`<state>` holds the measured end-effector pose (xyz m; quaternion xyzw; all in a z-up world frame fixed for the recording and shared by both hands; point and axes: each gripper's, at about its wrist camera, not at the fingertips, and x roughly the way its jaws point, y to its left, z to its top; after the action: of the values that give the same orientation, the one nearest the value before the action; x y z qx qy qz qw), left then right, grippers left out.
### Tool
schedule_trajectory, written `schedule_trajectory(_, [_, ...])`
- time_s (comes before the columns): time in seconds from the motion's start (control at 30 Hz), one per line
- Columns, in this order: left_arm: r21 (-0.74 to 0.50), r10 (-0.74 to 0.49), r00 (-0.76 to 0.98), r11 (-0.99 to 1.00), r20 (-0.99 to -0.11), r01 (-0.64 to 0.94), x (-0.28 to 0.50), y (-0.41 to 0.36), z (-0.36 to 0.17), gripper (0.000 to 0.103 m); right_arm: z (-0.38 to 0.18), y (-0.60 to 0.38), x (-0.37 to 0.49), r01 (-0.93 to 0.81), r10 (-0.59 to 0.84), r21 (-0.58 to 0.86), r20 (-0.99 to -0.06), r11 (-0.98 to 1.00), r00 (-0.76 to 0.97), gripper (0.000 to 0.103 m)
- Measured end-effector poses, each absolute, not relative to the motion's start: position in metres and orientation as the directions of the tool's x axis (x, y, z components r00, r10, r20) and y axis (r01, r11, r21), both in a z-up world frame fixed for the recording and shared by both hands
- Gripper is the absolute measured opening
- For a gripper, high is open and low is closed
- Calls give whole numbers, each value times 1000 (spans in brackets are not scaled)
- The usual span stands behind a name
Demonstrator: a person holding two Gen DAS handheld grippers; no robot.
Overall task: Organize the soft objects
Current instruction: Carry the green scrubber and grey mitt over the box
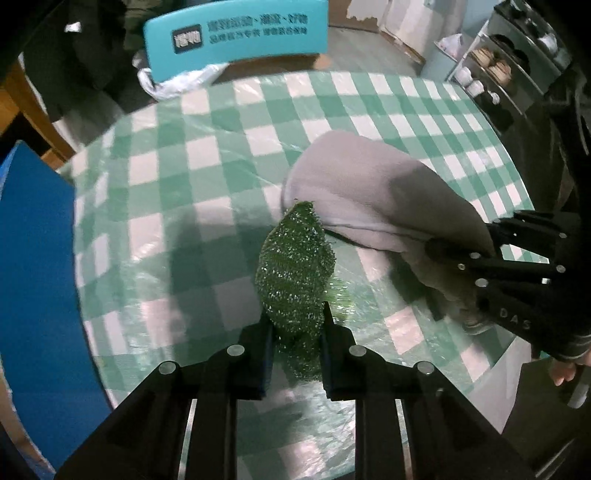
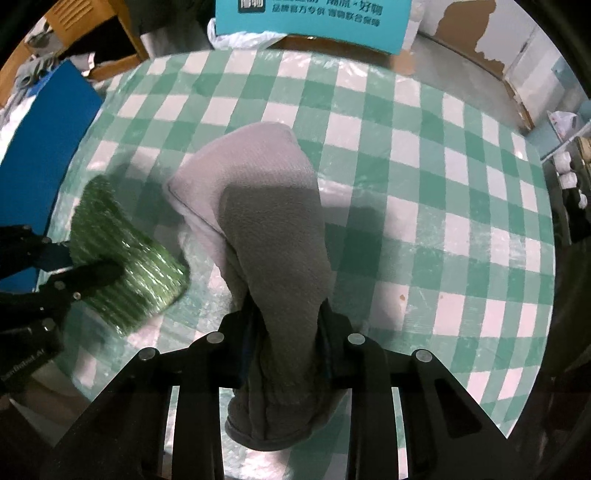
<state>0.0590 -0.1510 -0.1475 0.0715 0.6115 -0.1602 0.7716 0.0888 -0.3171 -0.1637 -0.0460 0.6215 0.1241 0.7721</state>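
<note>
A glittery green scouring cloth (image 1: pixel 295 266) hangs pinched at its lower end between the pads of my left gripper (image 1: pixel 297 321), which is shut on it just above the table. A grey towel (image 2: pixel 266 206) is bunched in my right gripper (image 2: pixel 288 321), shut on its near end, while its far end still lies on the checked cloth. In the left wrist view the right gripper (image 1: pixel 465 240) holds the towel (image 1: pixel 369 192) at the right. The right wrist view has the left gripper (image 2: pixel 81 264) on the green cloth (image 2: pixel 122 251) at the left.
The table (image 1: pixel 184 184) wears a green-and-white checked cover under clear plastic. A blue board (image 1: pixel 33 277) stands at its left edge. Behind it are a turquoise chair back (image 1: pixel 236 33) and a white plastic bag (image 1: pixel 177 83). A shelf with cups (image 1: pixel 498 74) stands at the right.
</note>
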Motion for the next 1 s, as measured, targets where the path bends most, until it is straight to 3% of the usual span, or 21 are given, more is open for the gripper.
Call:
schedule_trajectory(0.33, [15, -89, 296, 943, -951, 334, 61, -131, -120, 21, -132, -318, 84, -210, 154, 95, -947, 973, 282, 26])
schedule_trajectory(1.0, [66, -90, 433, 941, -897, 333, 52, -106, -57, 21, -57, -301, 78, -236, 215, 127, -890, 963, 401, 26])
